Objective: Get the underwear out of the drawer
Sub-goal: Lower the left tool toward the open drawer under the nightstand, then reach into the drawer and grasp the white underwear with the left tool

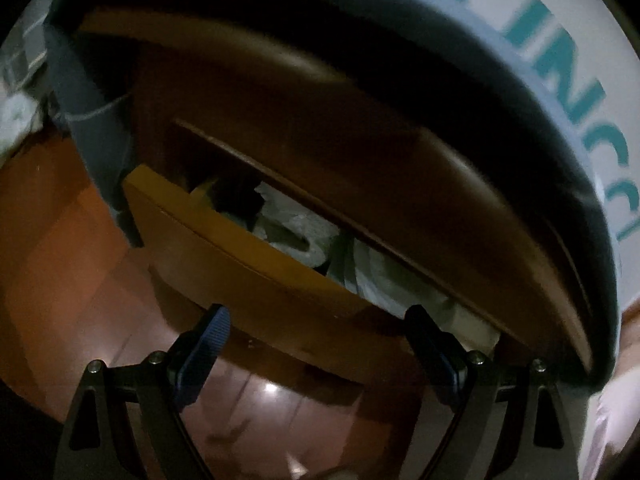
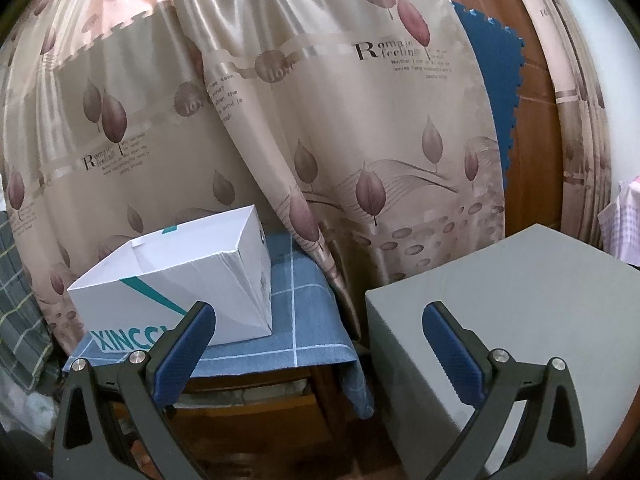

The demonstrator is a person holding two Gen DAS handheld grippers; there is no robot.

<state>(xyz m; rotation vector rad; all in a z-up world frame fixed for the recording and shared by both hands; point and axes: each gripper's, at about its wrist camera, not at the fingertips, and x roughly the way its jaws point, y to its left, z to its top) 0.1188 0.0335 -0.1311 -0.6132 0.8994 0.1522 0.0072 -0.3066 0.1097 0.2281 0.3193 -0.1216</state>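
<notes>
Currently the underwear [image 1: 304,236] lies inside the drawer [image 1: 224,248], which is pulled partly out from under the nightstand top. It sits ahead of the left gripper [image 1: 316,344] and slightly above its fingertips, behind the drawer front. Only pale, crumpled fabric shows in the gap; which piece is underwear and which is other cloth cannot be told, as the view is dark and blurred.

Handling, as judged from appearance:
- Light and soft. It will fold and sag when lifted, not hold shape.
- Not fragile and not slippery; ribbed pads should grip it well.
- It may drag neighbouring cloth along, or catch on the drawer front or the top edge above the gap.

Recommended hold: pinch a raised fold or bunched ridge near the middle of the pale pile, where both fingers can close through a thick layer. Avoid a single flat edge.

Left gripper: fingers spread wide apart, empty, touching nothing. Its tips stand just short of the drawer front, which lies between them and the fabric.

Right gripper [image 2: 320,340]: fingers likewise wide apart, empty. It points at a curtain [image 2: 280,120]; a white box [image 2: 180,280] on a blue cloth lies ahead to its left, a grey block [image 2: 520,300] to its right. The drawer lies below its fingertips.
</notes>
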